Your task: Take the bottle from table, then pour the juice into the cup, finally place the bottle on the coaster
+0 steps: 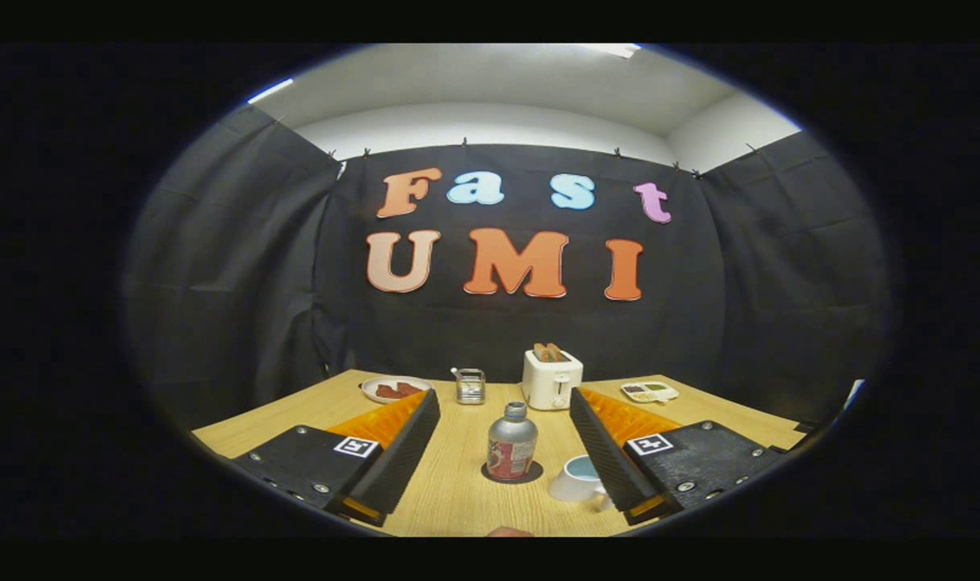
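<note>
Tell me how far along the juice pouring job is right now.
It looks finished or nearly so. Done: the bottle stands upright on the dark coaster, beside the cup. Whether juice was poured I cannot tell; the cup's inside is too unclear. In hand: nothing; the gripper is open, its fingers spread either side of the bottle and not touching it. Left: nothing visible, unless the pour has not happened yet.

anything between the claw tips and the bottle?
No. In the gripper view only bare table lies between the open claw and the bottle on its coaster.
</note>
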{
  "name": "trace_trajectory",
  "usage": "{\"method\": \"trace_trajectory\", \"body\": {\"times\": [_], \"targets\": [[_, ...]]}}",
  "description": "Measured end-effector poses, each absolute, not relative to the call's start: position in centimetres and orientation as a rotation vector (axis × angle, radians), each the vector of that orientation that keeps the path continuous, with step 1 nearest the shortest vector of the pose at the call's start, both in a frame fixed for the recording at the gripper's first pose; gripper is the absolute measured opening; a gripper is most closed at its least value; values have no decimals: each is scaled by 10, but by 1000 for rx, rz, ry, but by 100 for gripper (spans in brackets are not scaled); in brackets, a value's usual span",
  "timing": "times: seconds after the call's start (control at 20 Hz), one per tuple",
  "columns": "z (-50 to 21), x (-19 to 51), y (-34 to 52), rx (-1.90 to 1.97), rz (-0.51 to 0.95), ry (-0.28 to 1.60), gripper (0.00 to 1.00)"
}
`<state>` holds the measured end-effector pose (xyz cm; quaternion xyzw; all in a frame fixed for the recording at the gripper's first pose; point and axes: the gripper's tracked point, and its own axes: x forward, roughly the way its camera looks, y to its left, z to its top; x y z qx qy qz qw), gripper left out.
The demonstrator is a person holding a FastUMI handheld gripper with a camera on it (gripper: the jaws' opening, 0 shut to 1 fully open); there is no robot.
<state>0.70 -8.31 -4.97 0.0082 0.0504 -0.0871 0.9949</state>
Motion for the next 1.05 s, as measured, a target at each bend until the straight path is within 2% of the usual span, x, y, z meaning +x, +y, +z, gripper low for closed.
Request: {"method": "trace_trajectory", "body": {"times": [0.65, 1.05], "targets": [[-41, -13, -58, 138, -139, 3, 96], [-42, -14, -39, 94, -144, 4, 96]]}}
